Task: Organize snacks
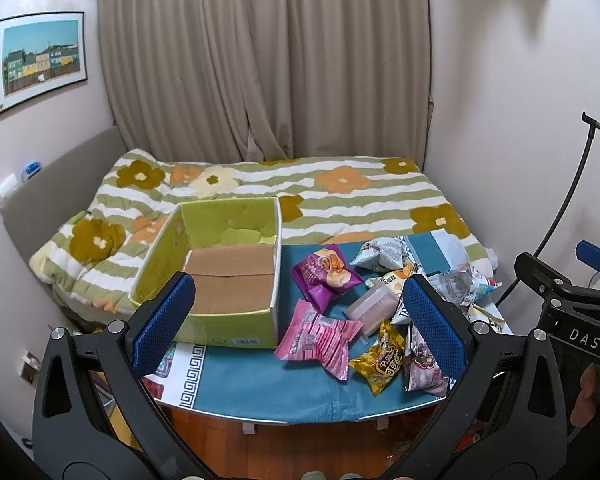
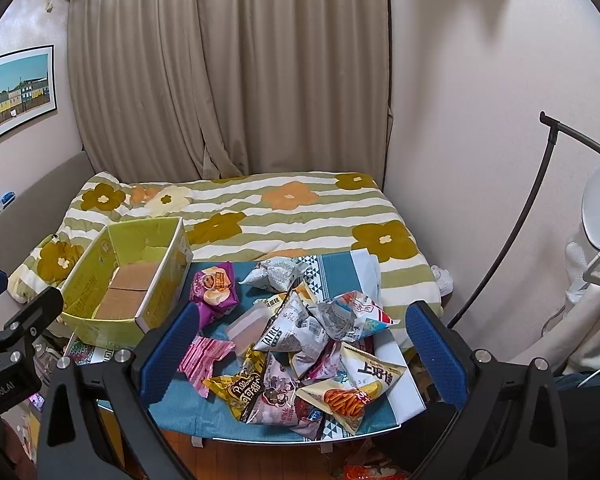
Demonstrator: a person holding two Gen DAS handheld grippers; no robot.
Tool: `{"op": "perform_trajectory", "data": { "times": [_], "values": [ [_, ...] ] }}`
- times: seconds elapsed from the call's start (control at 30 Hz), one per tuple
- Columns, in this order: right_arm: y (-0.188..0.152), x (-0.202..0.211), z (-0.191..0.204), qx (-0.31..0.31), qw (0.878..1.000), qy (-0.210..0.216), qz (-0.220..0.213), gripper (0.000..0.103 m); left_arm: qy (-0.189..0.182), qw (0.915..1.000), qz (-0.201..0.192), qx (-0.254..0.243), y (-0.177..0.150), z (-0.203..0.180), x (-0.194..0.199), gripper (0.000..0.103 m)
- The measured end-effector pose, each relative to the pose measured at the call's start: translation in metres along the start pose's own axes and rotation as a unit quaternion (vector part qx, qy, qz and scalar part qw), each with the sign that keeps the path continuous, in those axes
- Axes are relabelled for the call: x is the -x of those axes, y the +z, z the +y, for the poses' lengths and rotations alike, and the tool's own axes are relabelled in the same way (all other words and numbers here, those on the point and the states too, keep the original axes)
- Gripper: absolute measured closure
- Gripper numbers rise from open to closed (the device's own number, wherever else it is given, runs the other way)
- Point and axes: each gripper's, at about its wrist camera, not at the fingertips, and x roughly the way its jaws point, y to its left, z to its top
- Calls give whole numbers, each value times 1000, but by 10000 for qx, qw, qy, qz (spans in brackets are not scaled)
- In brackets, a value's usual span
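1. On the small table with the teal cloth [image 1: 260,384], at the foot of the bed: a loose heap of snack packets [image 2: 320,344] toward the right, and an empty green cardboard box [image 1: 220,264] on the left with its flaps open.
2. Left gripper [image 1: 300,320]: jaws spread wide, nothing between the blue pads, hovering short of the table's near edge. Right gripper [image 2: 308,348]: likewise spread wide and empty, framing the heap.
3. Handling, by judgement: the packets look air-puffed, light and crinkly. The film is probably slippery, the contents crushable.
4. Best hold is likely a crimped end seam or a corner, not the puffed belly, which could slide or burst.
5. Pink packet [image 1: 320,340] and purple packet [image 1: 326,274] lie apart from the heap, nearest the box, and are the easiest first picks.
6. A translucent plastic tub [image 1: 370,306] sits among the packets. It looks rigid, so a grip across its sides should do.
7. Yellow packet [image 2: 240,388] overlaps its neighbours, so lifting it may drag others along.
8. Surface: the cloth may bunch. Some packets reach close to the table's near edge.
9. Room: flowered quilt [image 2: 260,216] behind, beige curtain [image 1: 260,60], framed picture [image 1: 40,60] on the left wall, wood floor below.
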Motion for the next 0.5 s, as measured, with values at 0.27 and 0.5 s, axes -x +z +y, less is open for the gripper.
{"op": "perform_trajectory", "data": {
  "times": [0.27, 0.5],
  "values": [
    [3, -1, 1, 8, 10000, 8, 26, 0, -19, 10000, -15, 5, -1, 0, 0, 0],
    [3, -2, 0, 3, 10000, 11, 30, 0, -98, 9999, -16, 41, 1, -2, -5, 0]
  ]
}}
